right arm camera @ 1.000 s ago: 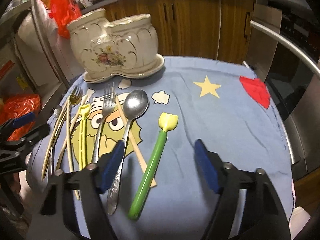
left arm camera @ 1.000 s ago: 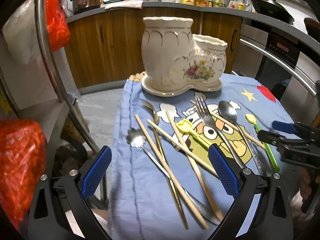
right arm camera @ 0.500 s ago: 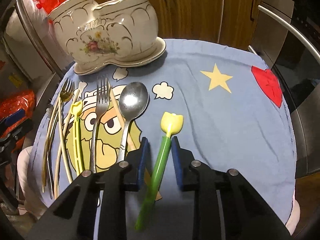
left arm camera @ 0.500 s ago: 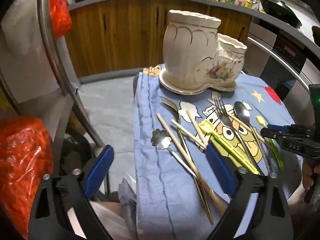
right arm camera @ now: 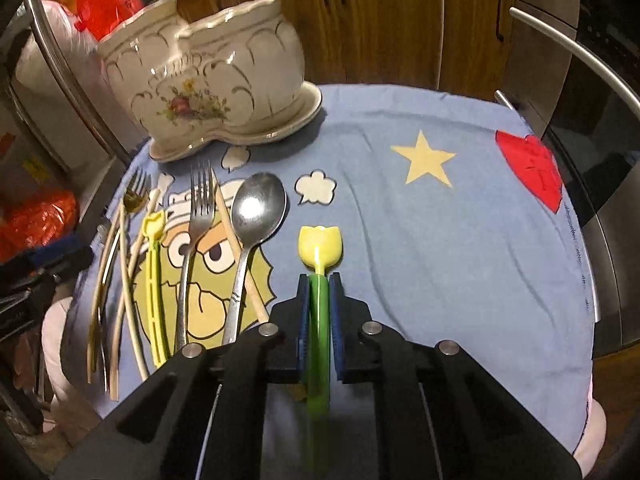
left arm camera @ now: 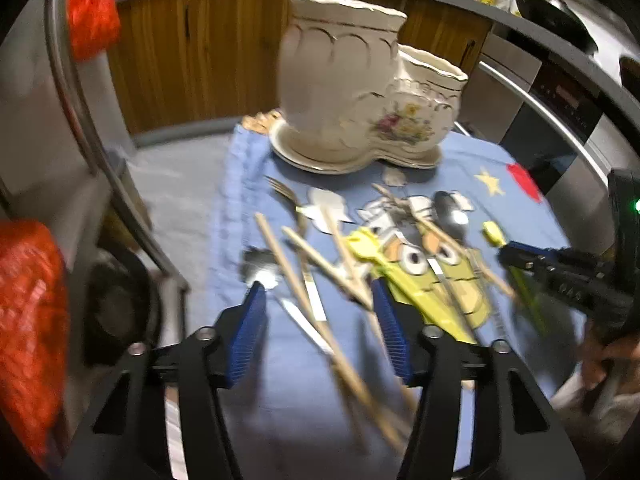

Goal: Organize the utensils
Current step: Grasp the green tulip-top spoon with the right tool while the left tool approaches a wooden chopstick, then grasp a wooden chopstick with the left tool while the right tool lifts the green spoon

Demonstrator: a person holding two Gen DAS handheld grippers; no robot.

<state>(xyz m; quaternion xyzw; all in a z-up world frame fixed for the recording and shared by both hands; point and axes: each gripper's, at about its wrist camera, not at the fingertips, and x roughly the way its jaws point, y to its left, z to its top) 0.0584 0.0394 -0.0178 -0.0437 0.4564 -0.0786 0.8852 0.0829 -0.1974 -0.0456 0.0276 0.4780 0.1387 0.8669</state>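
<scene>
A cream ceramic two-pot utensil holder (right arm camera: pixel 208 80) stands at the far side of the blue cloth (right arm camera: pixel 440 240); it also shows in the left wrist view (left arm camera: pixel 360 92). My right gripper (right arm camera: pixel 319 284) is shut on the green stem of a tulip-shaped utensil with a yellow head (right arm camera: pixel 320 246). A silver spoon (right arm camera: pixel 256 216), a silver fork (right arm camera: pixel 198 216), a yellow utensil (right arm camera: pixel 154 264) and chopsticks (right arm camera: pixel 128 280) lie to its left. My left gripper (left arm camera: pixel 320 300) is open over wooden chopsticks (left arm camera: pixel 296 280) and a flower-ended spoon (left arm camera: pixel 260 270).
Wooden cabinets (right arm camera: pixel 380 20) stand behind the table. A steel oven handle (right arm camera: pixel 580 56) curves on the right. Red bags (left arm camera: pixel 28 300) hang at the left beside a metal rail (left arm camera: pixel 80 120). The cloth's right half carries a star (right arm camera: pixel 424 160) and a heart (right arm camera: pixel 532 168) print.
My right gripper has closed on the green tulip utensil. My left gripper has narrowed and swung back over the chopsticks at the cloth's left side.
</scene>
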